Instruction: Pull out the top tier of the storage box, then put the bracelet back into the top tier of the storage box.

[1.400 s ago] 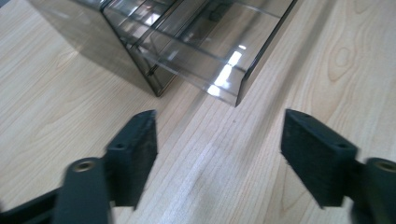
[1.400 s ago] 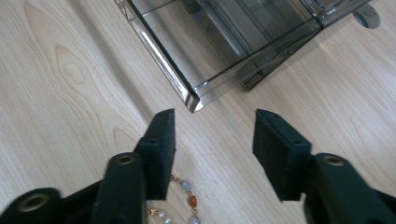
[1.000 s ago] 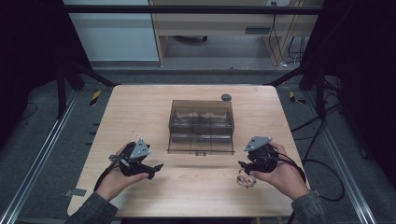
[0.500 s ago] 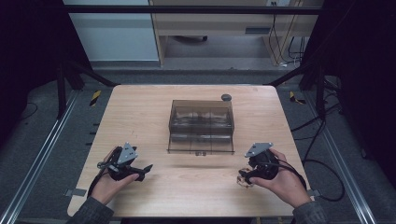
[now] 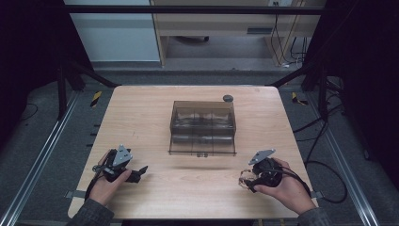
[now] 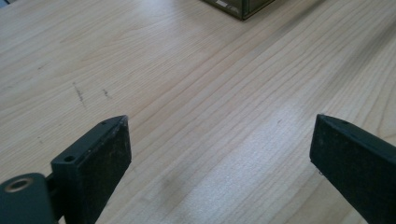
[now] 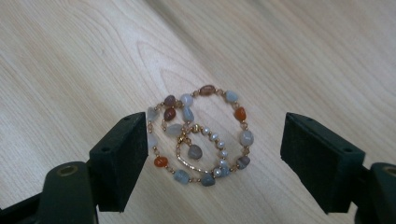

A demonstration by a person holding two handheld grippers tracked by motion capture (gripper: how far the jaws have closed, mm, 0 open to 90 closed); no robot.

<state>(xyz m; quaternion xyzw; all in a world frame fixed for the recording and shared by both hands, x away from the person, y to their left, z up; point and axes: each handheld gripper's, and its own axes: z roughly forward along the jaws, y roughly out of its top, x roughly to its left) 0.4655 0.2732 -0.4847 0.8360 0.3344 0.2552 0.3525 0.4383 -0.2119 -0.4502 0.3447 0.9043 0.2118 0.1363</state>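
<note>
1. Over the last second both hands had drawn back from the smoked, see-through plastic organiser box (image 5: 203, 127) toward the near edge of the pale wooden table (image 5: 141, 108); the left gripper (image 5: 139, 172) had moved farther to the near left, the right gripper (image 5: 246, 181) a little nearer and lower.
2. The right gripper (image 7: 212, 158) hung just above a beaded bracelet of grey, white and rust-orange stones on a gold chain (image 7: 198, 135), which lay coiled flat on the wood. Its jaws stood wide apart, one on each side of the coil; the left-hand jaw looked to be at the beads' edge, the other well clear.
3. In the high view the bracelet (image 5: 244, 178) sat near the front right of the table, well apart from the box.
4. The left gripper (image 6: 219, 149) was spread wide over bare wood, holding nothing.
5. Judged from this, the retreat had set up a pickup: the right gripper seemed lined up to close on the bracelet, likely bound for the box.
</note>
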